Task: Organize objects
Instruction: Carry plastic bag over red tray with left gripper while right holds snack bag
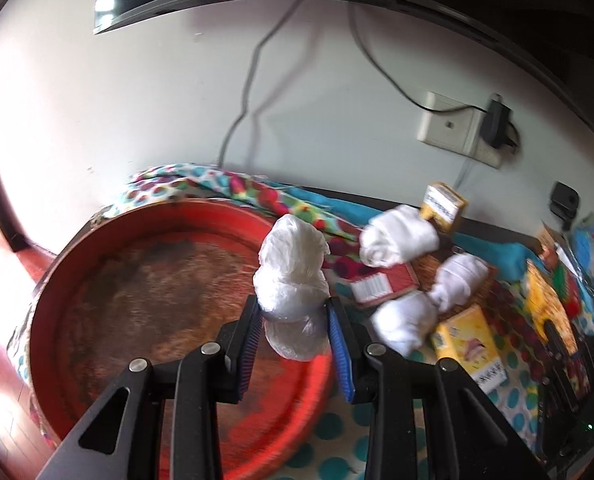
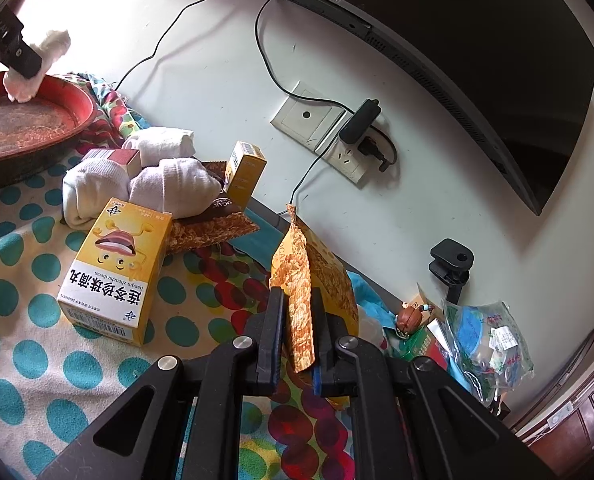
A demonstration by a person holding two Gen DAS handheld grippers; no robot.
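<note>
The left gripper (image 1: 295,320) grasps a white roll (image 1: 291,280) by its waist over the red tray (image 1: 97,264), whose rim at three o'clock could catch it, while the right gripper (image 2: 297,320), clenched on a thin packet (image 2: 303,280), risks it slipping.

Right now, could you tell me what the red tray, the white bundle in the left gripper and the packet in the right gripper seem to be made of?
Red tray: probably painted metal; worn, rust-brown floor, glossy rim.
White bundle: likely thin crinkly plastic; shiny, translucent folds.
Packet: printed plastic or foil film, apparently; flat crimped edge, matte print.
</note>
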